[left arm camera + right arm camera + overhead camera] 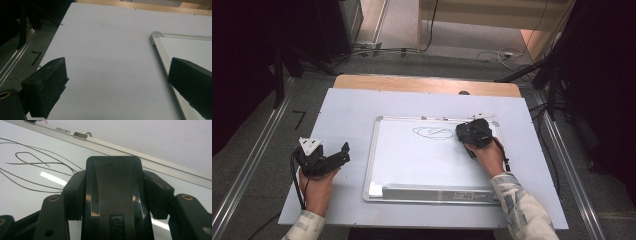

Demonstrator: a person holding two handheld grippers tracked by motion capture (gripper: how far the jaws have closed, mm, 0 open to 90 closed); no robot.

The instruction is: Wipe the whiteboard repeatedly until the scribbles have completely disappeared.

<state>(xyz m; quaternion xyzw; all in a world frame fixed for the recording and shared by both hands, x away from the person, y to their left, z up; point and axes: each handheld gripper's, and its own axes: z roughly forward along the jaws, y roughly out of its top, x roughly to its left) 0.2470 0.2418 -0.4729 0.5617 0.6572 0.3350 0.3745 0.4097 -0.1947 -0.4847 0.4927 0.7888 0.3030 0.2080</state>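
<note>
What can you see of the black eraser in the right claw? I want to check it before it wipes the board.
The eraser is a black, glossy, plastic-looking block with a rounded front end and raised side rails; embossed letters sit near its rear. The right claw is shut on it, its pads pressing both long sides. It lies low over the whiteboard, pointing toward the top frame, just right of the scribbled lines. Whether its underside touches the board cannot be told.

Black eraser (113, 195) — upright on the whiteboard (412, 160), beside the scribble (433, 132).
</note>
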